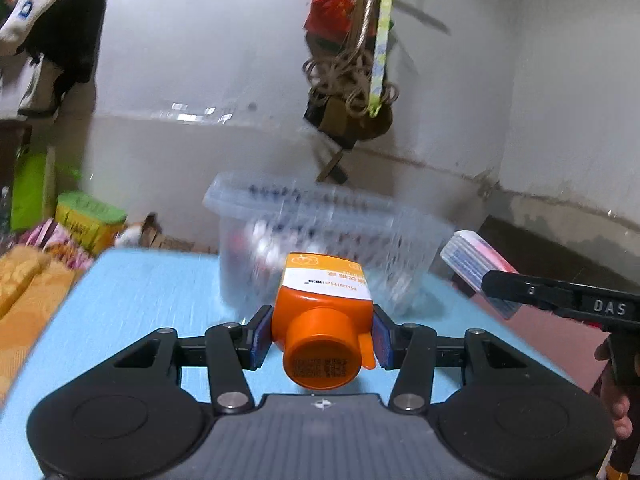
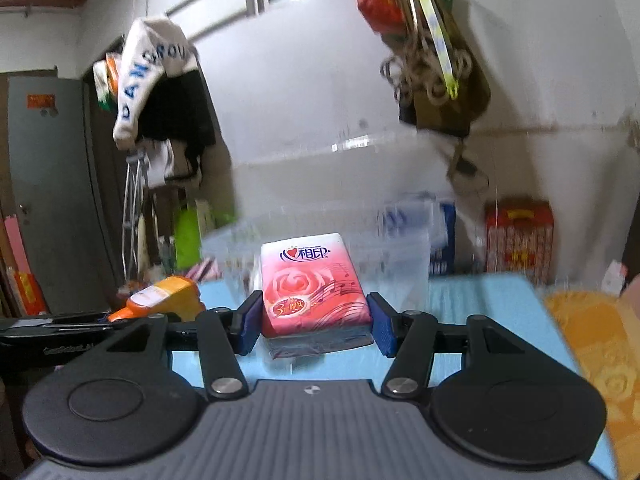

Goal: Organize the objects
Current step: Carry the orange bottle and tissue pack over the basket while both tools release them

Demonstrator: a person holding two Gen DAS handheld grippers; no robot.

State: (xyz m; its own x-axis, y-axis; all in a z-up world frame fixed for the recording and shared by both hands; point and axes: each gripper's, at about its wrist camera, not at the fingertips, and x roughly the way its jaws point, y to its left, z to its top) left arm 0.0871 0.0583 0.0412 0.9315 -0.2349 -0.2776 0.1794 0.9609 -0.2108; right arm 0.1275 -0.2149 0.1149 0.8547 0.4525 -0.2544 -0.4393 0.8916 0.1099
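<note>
While the left gripper (image 1: 322, 338) pinches the orange bottle (image 1: 324, 312) between its blue pads, cap toward the camera, the bottle hangs above the blue table (image 1: 136, 296) just before the clear plastic bin (image 1: 320, 236). Near the same bin, the right gripper (image 2: 316, 322) clamps the pink tissue pack (image 2: 312, 284) flat, level above the table.

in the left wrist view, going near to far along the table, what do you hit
left hand-held gripper → orange bottle held in it, cap toward the camera → clear plastic bin → white wall with hanging bags
</note>
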